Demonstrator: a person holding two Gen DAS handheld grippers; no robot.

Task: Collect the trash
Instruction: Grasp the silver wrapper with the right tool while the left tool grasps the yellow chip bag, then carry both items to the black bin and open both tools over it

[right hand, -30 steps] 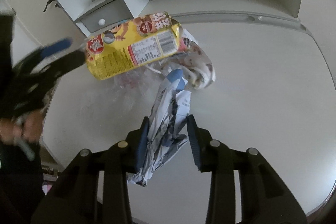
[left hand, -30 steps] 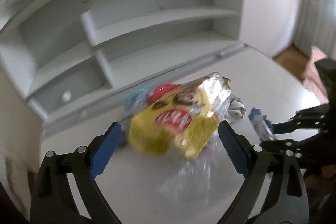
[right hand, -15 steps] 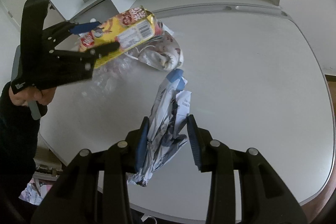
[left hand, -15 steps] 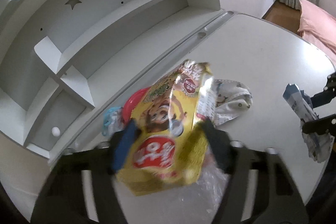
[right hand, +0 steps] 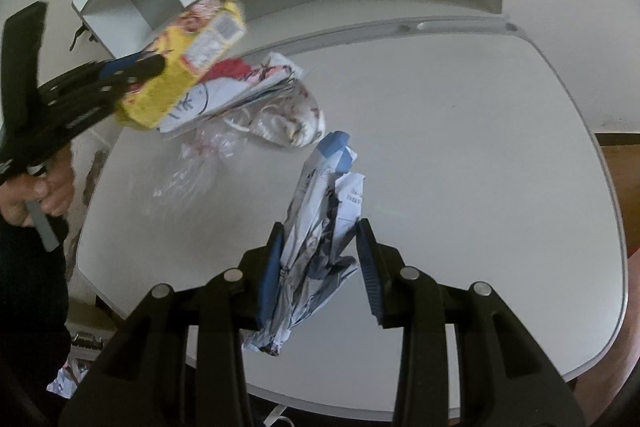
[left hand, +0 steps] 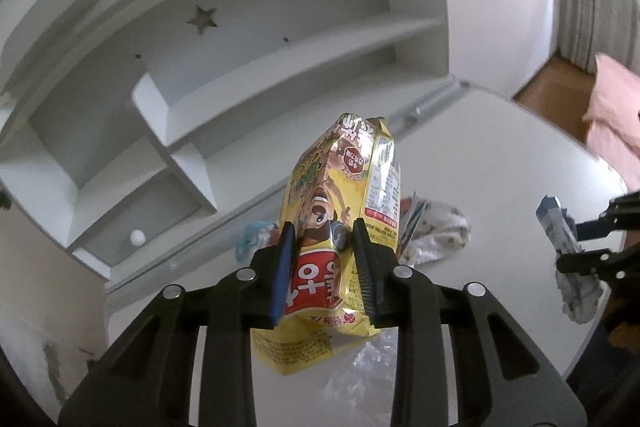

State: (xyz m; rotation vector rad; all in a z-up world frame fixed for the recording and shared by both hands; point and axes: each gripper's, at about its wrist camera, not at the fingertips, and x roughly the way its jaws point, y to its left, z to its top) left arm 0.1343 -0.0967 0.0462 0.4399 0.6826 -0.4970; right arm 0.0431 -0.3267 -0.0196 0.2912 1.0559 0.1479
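While both tools are already loaded, the step in hand reads as the pick-up of the trash pile; the left hand-held gripper (left hand: 324, 263) has the yellow snack bag (left hand: 340, 211) between its pads, its jaws closing on the bag's lower half, and the bag stands lifted off the counter (right hand: 460, 147), its top toward the white shelf unit (left hand: 240, 67); the right hand-held gripper (right hand: 318, 263) is clenched on a crumpled white-and-blue wrapper (right hand: 320, 227), which hangs from the jaws above the counter, clear of the surface. Still lying on the counter, near its back edge, are a printed paper packet (right hand: 240, 87), a crumpled patterned cloth or wrapper (right hand: 288, 119) just beside it, and a clear plastic film (right hand: 196, 163) in front of them; something red and something light blue (left hand: 250, 237) show behind the bag in the left wrist view, too hidden to name. No bin or bag for the trash shows in either view, so where the two held pieces should go cannot be told; the next move probably calls for carrying both away to a container, keeping the grips firm since both wrappers are light and slippery, then returning for the rest of the pile.
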